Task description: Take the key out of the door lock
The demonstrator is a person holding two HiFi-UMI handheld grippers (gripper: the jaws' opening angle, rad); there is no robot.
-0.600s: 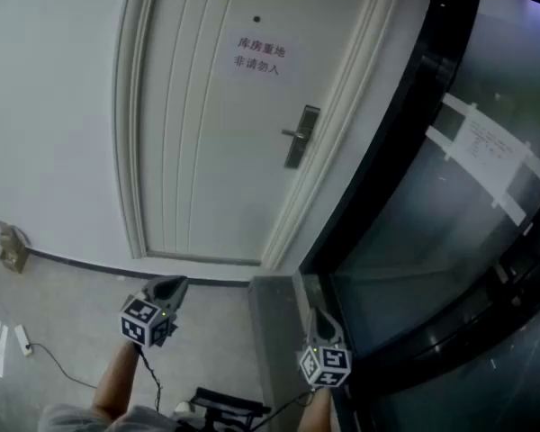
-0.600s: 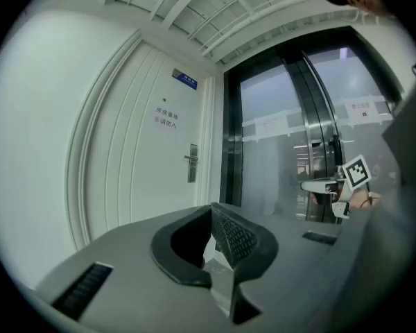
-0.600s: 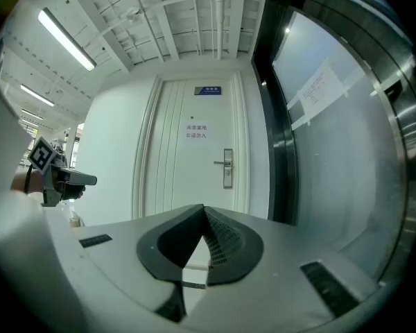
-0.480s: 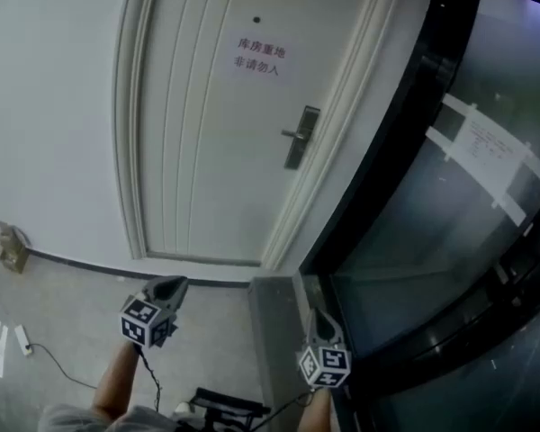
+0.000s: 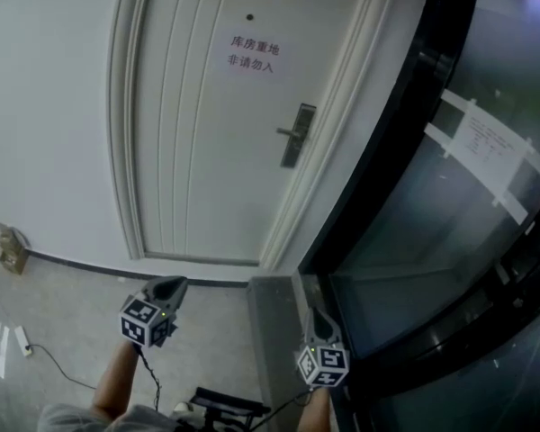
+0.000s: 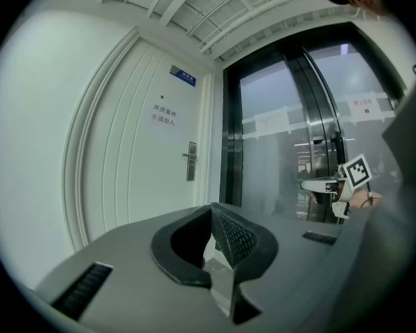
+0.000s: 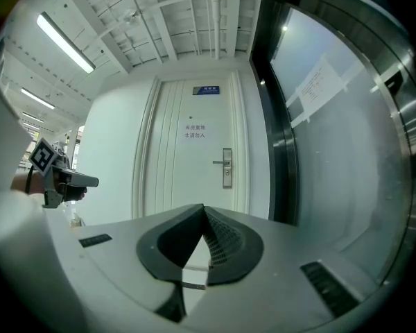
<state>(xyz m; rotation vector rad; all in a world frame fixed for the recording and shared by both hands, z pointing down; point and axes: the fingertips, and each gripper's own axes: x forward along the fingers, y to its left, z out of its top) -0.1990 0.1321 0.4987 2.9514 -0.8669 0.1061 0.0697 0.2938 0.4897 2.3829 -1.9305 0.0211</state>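
Both pairs of jaws are pressed together with nothing between them. My left gripper [image 5: 173, 285] and my right gripper [image 5: 313, 319] hang low in front of me over the pale grey floor [image 5: 63, 295], tips aimed roughly at the white panelled door [image 5: 198, 142]. I carry them closed and down because nothing is within reach to take. The door stands well apart from me, and the dark metal lock plate with its lever handle [image 5: 296, 136] sits near the door's right edge, far beyond both tips. The key ought to be in that plate below the handle, but from here it is too small for me to make out in any view. In the right gripper view the plate lies almost straight above my closed tips, so I judge the right gripper is the one lined up for the job. The left is held out to the side, clear of that line, while the dark-framed glass wall [image 5: 450, 232] runs close along my right. By my reckoning the task has not begun — I must close in, spread the right jaws, pinch the key's head and draw it straight out, since a skewed pull could bind it in the lock.
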